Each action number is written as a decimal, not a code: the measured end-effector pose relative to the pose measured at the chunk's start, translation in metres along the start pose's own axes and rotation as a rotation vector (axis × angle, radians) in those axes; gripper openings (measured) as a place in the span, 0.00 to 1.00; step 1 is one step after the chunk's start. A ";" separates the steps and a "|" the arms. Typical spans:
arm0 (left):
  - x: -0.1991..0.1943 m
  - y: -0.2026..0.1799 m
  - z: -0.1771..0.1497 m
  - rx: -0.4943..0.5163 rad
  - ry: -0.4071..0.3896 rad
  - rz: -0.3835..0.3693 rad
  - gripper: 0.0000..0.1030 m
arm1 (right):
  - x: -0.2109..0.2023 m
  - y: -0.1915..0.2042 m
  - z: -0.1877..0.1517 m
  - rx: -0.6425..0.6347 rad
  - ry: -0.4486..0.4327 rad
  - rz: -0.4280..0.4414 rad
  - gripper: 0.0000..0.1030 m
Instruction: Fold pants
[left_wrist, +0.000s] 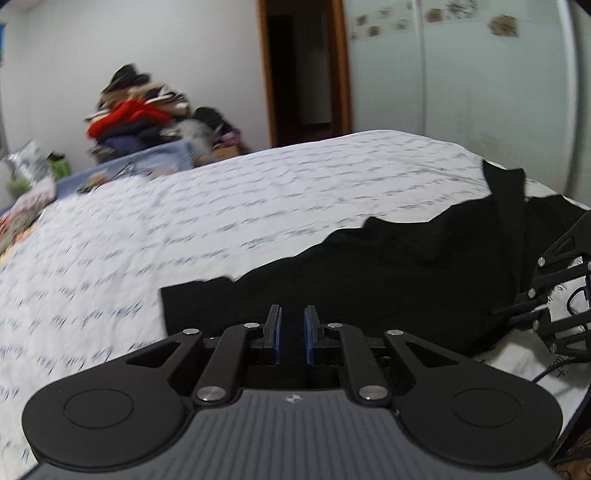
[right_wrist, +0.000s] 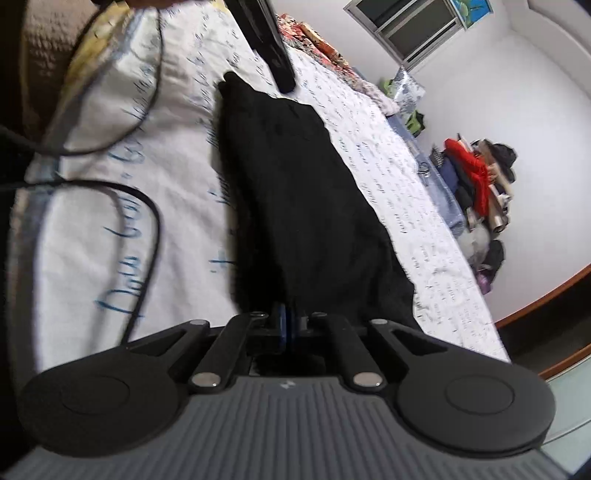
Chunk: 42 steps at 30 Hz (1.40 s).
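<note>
Black pants (left_wrist: 388, 273) lie on a white bed sheet (left_wrist: 184, 229) with blue script print. My left gripper (left_wrist: 292, 332) hovers over the pants' near end with its blue pads slightly apart and nothing between them. My right gripper (right_wrist: 287, 325) is shut on the near edge of the pants (right_wrist: 306, 199), which stretch away across the bed. In the left wrist view the right gripper (left_wrist: 554, 295) shows at the right edge, at the pants' other end. The left gripper's body (right_wrist: 266, 40) shows at the top of the right wrist view.
A pile of clothes (left_wrist: 147, 114) with a red garment sits beyond the bed by the wall. A dark doorway (left_wrist: 303, 70) and a wardrobe (left_wrist: 461, 92) stand behind. Black cables (right_wrist: 147, 206) trail over the sheet. Colourful bedding (right_wrist: 321, 40) lies at the bed's far end.
</note>
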<state>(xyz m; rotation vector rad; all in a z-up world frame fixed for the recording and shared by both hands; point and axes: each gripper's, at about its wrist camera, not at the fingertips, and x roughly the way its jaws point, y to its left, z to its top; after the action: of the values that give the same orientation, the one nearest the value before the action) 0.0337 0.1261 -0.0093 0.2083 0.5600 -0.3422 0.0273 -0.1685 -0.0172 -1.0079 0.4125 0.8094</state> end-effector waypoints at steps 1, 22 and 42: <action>0.004 -0.005 0.001 0.014 -0.001 -0.007 0.11 | -0.001 0.001 0.000 0.006 0.002 0.010 0.04; 0.082 -0.154 0.045 0.138 0.073 -0.569 0.12 | -0.037 -0.085 -0.080 0.351 0.147 -0.169 0.16; 0.139 -0.187 0.059 0.104 0.234 -0.590 0.20 | -0.020 -0.121 -0.117 0.494 0.153 -0.270 0.43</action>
<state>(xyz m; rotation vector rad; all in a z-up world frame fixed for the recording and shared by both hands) 0.1024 -0.0997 -0.0561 0.1812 0.8340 -0.9287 0.1129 -0.3131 0.0087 -0.6437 0.5610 0.3598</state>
